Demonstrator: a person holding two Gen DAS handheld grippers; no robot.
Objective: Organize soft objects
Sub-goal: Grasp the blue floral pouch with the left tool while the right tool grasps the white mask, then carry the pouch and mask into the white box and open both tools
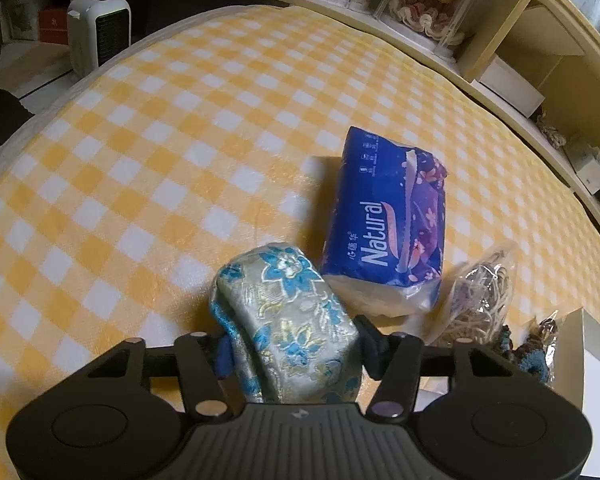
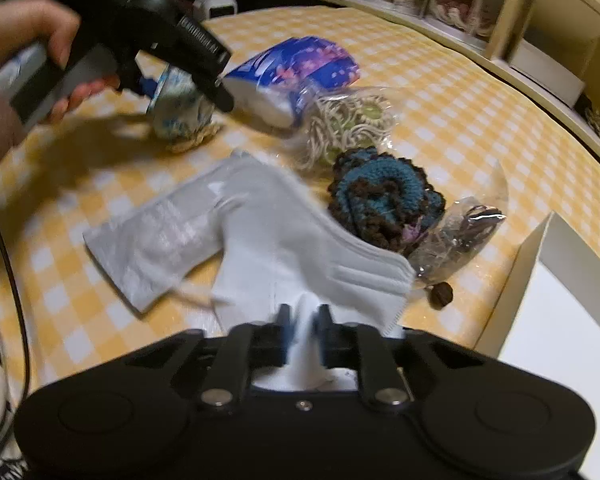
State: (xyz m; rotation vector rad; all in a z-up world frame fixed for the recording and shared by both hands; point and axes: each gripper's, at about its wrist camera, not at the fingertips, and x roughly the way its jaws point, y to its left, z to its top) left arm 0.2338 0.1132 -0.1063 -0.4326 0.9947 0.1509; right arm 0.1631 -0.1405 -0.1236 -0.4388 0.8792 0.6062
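On the yellow checked cloth (image 1: 148,128), our left gripper (image 1: 294,346) clamps its fingers on a blue-flowered brocade pouch (image 1: 288,320), which lies just beside a blue tissue pack (image 1: 388,220). Our right gripper (image 2: 303,322) pinches a white face mask (image 2: 300,248). The mask lies against a teal crocheted piece (image 2: 384,192), near a white box (image 2: 548,320).

The blue tissue pack (image 1: 384,220) is showing the word "Natural" in large white letters along its side, with small white Chinese characters just beside it that are too small to read. The small white print near the pack's far end is staying illegible.
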